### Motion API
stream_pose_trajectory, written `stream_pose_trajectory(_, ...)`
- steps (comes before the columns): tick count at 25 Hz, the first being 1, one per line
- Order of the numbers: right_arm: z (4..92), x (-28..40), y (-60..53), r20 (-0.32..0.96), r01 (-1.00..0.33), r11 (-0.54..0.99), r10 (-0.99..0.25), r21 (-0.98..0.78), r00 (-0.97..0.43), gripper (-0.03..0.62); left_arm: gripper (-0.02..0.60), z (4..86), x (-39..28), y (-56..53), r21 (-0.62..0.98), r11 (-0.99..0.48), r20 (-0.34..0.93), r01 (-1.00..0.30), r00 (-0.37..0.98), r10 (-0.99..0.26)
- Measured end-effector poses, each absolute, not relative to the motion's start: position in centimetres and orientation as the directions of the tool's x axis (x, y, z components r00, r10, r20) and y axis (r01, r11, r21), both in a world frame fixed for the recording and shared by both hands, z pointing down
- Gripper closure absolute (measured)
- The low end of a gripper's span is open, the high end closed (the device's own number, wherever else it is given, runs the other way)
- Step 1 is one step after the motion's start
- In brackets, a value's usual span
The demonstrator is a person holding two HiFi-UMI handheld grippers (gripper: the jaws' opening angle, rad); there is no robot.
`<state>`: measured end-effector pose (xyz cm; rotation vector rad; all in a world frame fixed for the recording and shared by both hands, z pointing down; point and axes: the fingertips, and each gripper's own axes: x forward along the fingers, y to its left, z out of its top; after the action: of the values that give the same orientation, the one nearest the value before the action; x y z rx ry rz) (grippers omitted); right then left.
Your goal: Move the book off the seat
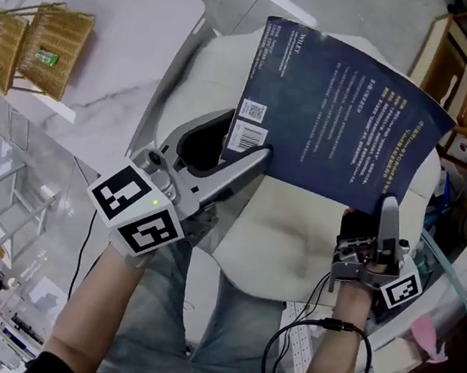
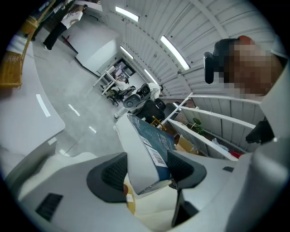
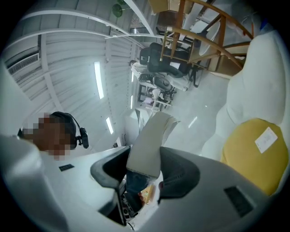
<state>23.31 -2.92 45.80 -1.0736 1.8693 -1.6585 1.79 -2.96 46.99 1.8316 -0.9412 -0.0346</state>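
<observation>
- Your left gripper (image 1: pixel 251 154) has its fingers (image 2: pixel 183 167) closed on the book (image 1: pixel 340 110) at its lower left corner, right at the barcode label.
- In the left gripper view the book's thickness fills the gap: one pad presses the dark blue cover, and the other presses the far side.
- Your right gripper (image 1: pixel 379 213) has its fingers (image 3: pixel 181 174) partway apart and clamped on the book's lower right edge, with the page block between the pads.
- The book is held between your two grippers, tilted, with its printed back cover facing you.
- It is held over the cream seat (image 1: pixel 282 241). Its far edge reaches across the seat's back in the head view.
- The white marble tabletop (image 1: pixel 124 43) lies to the left of the seat, well apart from the book.
</observation>
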Motion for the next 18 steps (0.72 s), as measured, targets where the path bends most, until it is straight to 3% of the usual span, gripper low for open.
stream_pose_trajectory(10, 44.7, 20.9, -4.6, 0.122, -0.224, 0.052, -0.707, -0.973, -0.697, 0.390, 0.299, 45.0, -0.7, -2.5, 0.772, -0.136, 0.365, -0.621, 0.609, -0.705)
stream_pose_trajectory(18, 44.0, 7.3, -5.1, 0.113, -0.205, 0.097, -0.575, -0.974, -0.810, 0.390, 0.299, 44.4, -13.4, 0.9, 0.765, -0.028, 0.383, -0.643, 0.489, -0.784)
